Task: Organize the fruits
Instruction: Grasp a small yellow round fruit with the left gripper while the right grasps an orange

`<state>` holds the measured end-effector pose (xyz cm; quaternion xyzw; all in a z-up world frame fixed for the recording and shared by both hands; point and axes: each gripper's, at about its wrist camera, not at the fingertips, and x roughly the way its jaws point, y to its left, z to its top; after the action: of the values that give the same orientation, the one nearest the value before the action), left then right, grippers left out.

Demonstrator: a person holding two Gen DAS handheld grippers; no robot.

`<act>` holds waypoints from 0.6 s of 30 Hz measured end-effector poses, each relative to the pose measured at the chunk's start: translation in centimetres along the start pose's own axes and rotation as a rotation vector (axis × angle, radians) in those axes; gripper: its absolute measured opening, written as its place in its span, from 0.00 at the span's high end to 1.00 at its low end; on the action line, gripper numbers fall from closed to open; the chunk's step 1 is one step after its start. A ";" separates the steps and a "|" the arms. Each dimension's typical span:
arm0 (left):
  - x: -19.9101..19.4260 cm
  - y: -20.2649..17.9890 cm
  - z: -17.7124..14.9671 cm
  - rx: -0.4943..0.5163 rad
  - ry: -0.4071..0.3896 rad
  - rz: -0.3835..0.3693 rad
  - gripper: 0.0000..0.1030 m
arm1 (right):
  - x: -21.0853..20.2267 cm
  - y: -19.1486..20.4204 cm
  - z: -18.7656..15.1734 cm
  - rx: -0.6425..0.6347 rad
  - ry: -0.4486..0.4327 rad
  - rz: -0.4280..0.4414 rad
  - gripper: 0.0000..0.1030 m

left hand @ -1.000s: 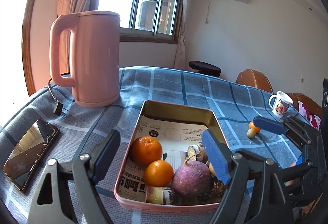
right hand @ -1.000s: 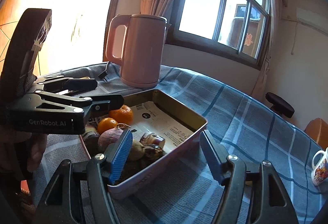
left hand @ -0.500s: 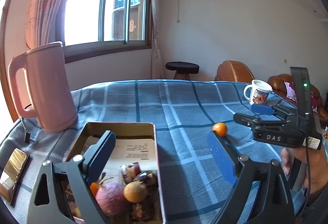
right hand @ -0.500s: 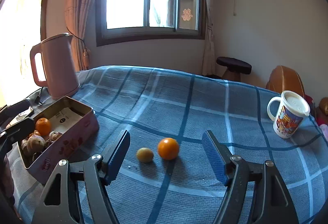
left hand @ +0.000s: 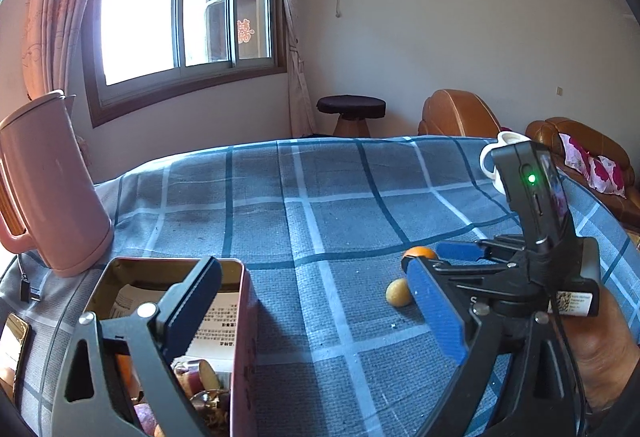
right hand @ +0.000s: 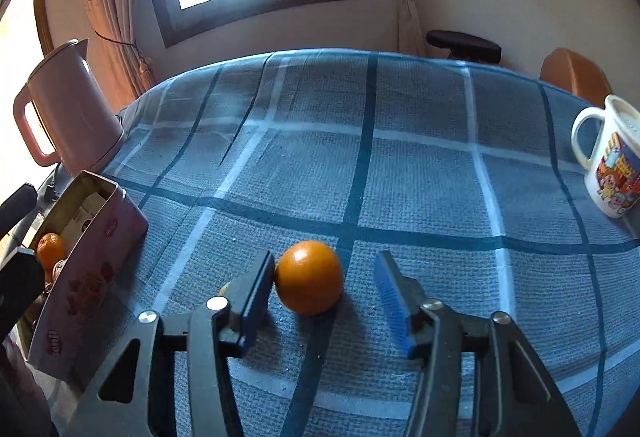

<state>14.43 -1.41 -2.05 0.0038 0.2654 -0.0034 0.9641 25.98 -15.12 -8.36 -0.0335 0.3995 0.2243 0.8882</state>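
The orange [right hand: 309, 277] sits on the blue plaid cloth of the counter [right hand: 420, 177], between the fingers of the right tongs [right hand: 324, 301]. Those jaws have just been closing: the left pad touches the fruit's side, while the right pad stands clear of it with a gap, so the orange is not yet pinched. Just left of it, a small yellowish fruit [left hand: 397, 292] lies on the cloth, mostly hidden behind the left finger in the right wrist view.

Far to the left, near the counter's edge, stands the pink tin [right hand: 86, 257], lined with printed paper and holding another orange [right hand: 50, 247] with other produce. The left tongs [left hand: 316, 305] hover over the tin's near right corner, spread wide, nothing between the pads. A hand [left hand: 596, 353] holds the right tongs at the right of that view.

Beyond the tin a pink kettle [right hand: 66, 109] stands upright. At the counter's far right is a white cartoon mug [right hand: 608, 165]. A phone [left hand: 14, 341] lies at the left edge.
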 end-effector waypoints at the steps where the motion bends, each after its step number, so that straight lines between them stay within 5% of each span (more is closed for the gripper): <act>1: 0.2 -0.1 0.0 -0.002 0.005 -0.008 0.06 | 0.1 0.0 -0.1 0.004 0.008 0.023 0.62; 7: 1.2 -0.8 -0.2 -0.013 0.035 -0.055 0.06 | -1.6 -0.2 -1.0 -0.009 -0.028 0.015 0.64; 11: 2.7 -2.0 -0.3 0.005 0.078 -0.082 0.08 | -3.8 -1.6 -2.1 -0.001 -0.082 -0.074 0.64; 16: 5.3 -4.1 -0.5 0.047 0.167 -0.123 0.24 | -5.9 -4.2 -3.4 0.070 -0.110 -0.084 0.64; 18: 6.5 -4.9 -0.6 0.074 0.212 -0.136 0.42 | -6.4 -4.8 -3.6 0.084 -0.122 -0.083 0.64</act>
<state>19.70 -6.36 -5.88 0.0214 0.3654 -0.0783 0.9273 21.83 -22.62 -6.75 0.0011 0.3521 0.1719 0.9200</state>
